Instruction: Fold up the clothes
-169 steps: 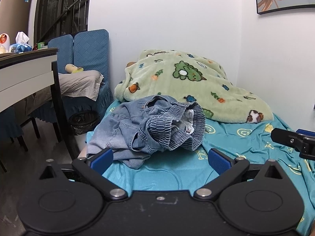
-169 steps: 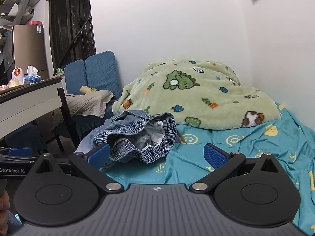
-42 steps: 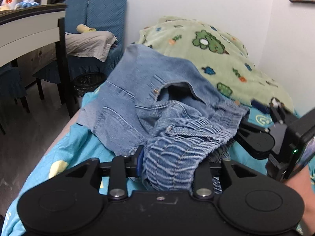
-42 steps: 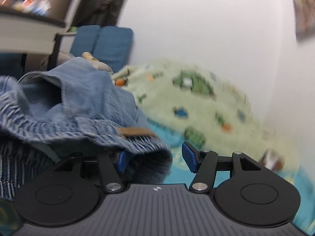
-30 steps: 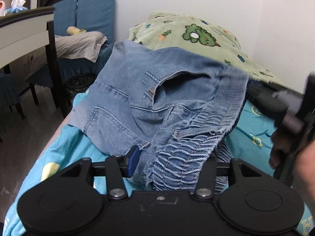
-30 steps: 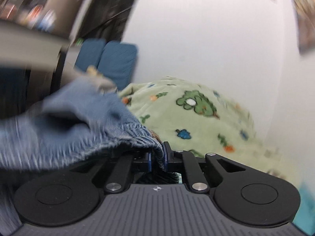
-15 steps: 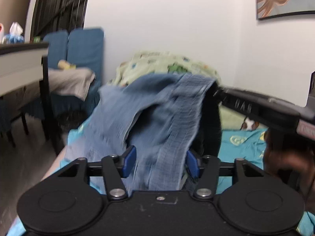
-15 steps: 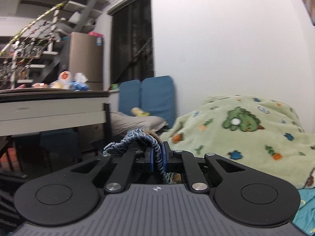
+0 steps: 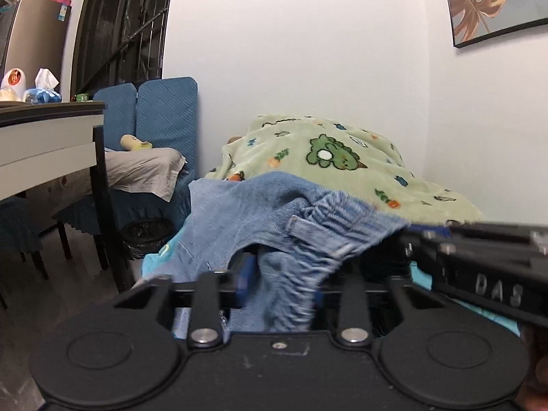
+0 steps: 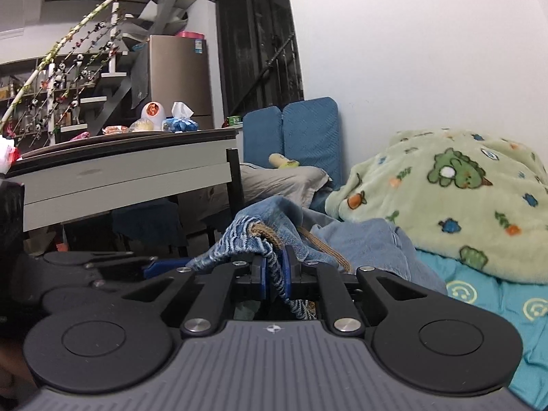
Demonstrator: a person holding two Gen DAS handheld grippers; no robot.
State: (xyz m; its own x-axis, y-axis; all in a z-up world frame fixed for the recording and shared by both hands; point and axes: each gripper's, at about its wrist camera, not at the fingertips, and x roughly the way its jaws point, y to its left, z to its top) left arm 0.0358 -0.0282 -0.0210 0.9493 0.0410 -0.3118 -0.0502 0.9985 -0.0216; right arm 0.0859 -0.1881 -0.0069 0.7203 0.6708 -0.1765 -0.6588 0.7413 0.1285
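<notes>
Both grippers have the denim shorts (image 9: 274,212) up off the teal bedsheet (image 10: 486,294) — left gripper (image 9: 281,287) clamped on a thick bunch of elastic waistband, right gripper (image 10: 274,275) pinched nearly closed on a thinner fold of the same band. The green dinosaur blanket (image 9: 342,161) is heaped just behind. A dark-topped table (image 10: 130,161) and blue chairs (image 9: 161,113) stand off the bed's left side.

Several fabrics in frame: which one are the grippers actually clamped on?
The blue denim jeans. Left gripper and right gripper each pinch its ribbed elastic waistband. The green dinosaur blanket and teal bedsheet lie ungripped.
</notes>
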